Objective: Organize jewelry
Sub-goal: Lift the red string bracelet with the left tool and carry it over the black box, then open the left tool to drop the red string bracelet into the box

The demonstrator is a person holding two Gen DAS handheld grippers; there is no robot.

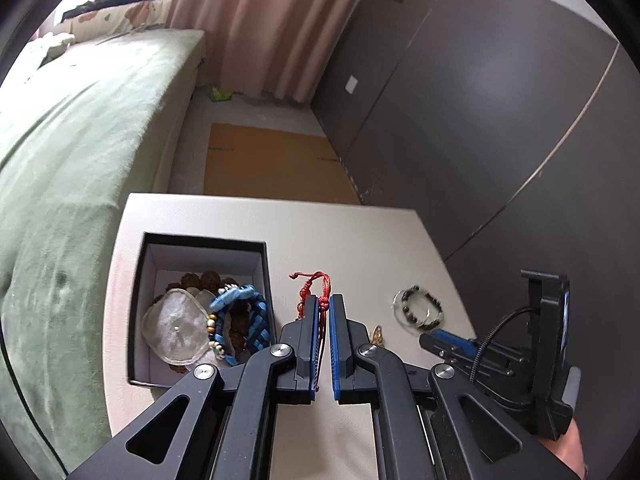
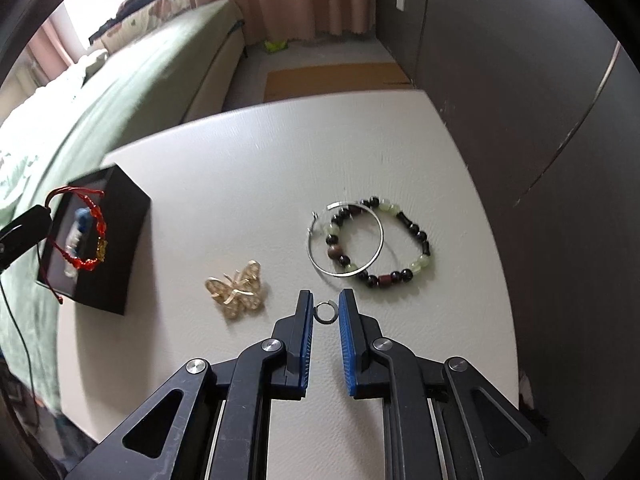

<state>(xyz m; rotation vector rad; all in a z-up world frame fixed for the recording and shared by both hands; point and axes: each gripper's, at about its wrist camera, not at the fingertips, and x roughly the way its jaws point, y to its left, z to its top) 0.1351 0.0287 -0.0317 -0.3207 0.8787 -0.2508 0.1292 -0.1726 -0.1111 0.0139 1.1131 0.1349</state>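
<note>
1. The left gripper was clenched on the red string bracelet. Its pads were almost together, with the red cord pinched between them. Most of the bracelet was hidden behind the fingers in the left view. In the right view it hung in the air over the black box, with a small gold charm on it.
2. The right gripper was partly open, its fingers on both sides of a small silver ring lying on the table. I could not tell if the pads touched the ring.
3. Just left of the ring lay a gold butterfly brooch. Ahead of it lay a thin silver hoop crossing over a bead bracelet of dark and pale green beads.
4. The box sat open near the left edge of the white table. Inside were a blue woven bracelet, a clear round piece and some brown beads, partly covered and hard to make out.
5. The far half of the table was bare. A green bed stood to the left and a dark wall to the right.
</note>
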